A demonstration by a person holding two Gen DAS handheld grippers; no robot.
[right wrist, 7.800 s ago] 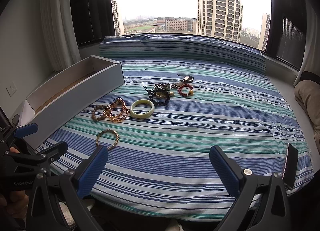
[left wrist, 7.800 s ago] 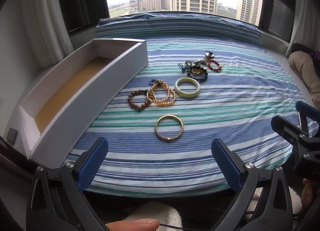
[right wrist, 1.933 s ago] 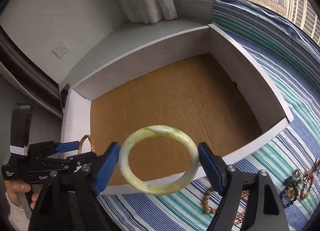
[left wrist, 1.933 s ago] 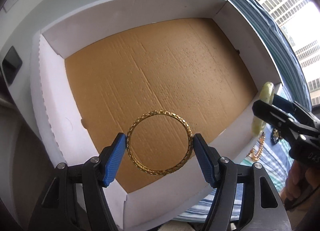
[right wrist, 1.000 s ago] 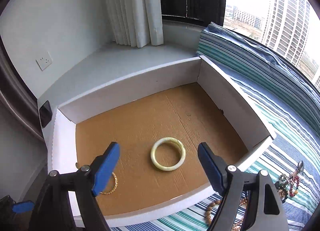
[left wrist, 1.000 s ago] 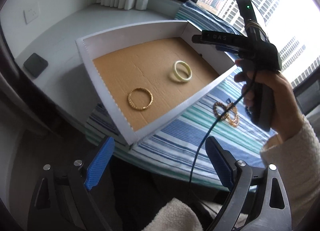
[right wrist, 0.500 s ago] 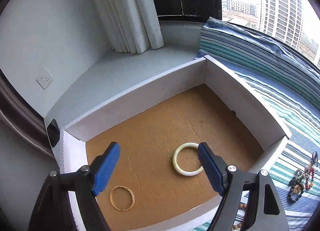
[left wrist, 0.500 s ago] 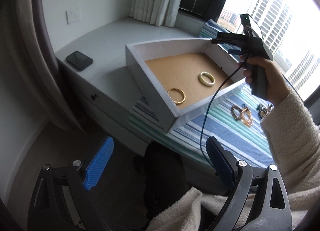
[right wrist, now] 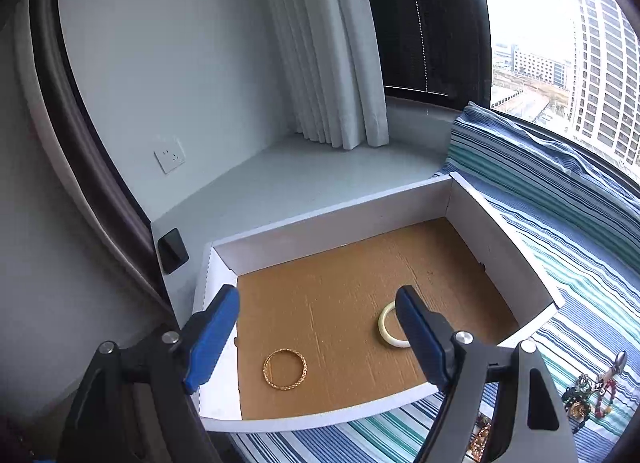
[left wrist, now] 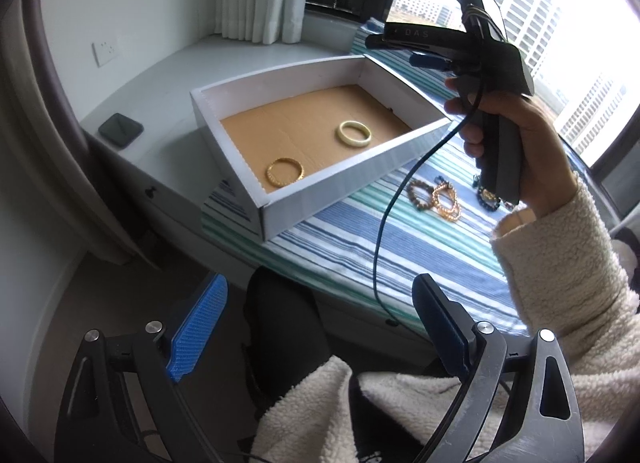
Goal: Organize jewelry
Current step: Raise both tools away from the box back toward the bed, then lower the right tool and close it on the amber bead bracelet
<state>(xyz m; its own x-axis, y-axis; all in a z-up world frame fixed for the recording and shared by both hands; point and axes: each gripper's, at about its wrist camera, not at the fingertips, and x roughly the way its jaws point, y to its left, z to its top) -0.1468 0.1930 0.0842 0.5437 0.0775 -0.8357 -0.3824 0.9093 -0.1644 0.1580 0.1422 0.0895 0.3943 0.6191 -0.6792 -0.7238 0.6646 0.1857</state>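
Note:
A white box (left wrist: 332,193) (right wrist: 328,223) with a brown cardboard floor rests on the striped bedspread (left wrist: 352,247). Inside lie a gold bangle (left wrist: 284,171) (right wrist: 284,368) and a pale green jade bangle (left wrist: 354,134) (right wrist: 386,327), apart from each other. My left gripper (left wrist: 316,327) is open and empty, pulled back from the bed over the floor. My right gripper (right wrist: 316,331) is open and empty above the box; a hand holds its body (left wrist: 472,51) in the left wrist view. A wooden bead bracelet (left wrist: 420,193), gold chains (left wrist: 446,201) and a pile of small pieces (right wrist: 588,395) lie on the spread.
A dark phone-like slab (left wrist: 121,129) (right wrist: 173,250) sits on the grey ledge left of the box. White curtains (right wrist: 328,43) hang behind it. A fluffy cream sleeve (left wrist: 560,271) and a black cable (left wrist: 384,223) cross the left wrist view.
The left gripper drew further back and up from the box, which looks smaller now. The right gripper rose and tilted up, so the bangles sit lower in its view. Both stayed open.

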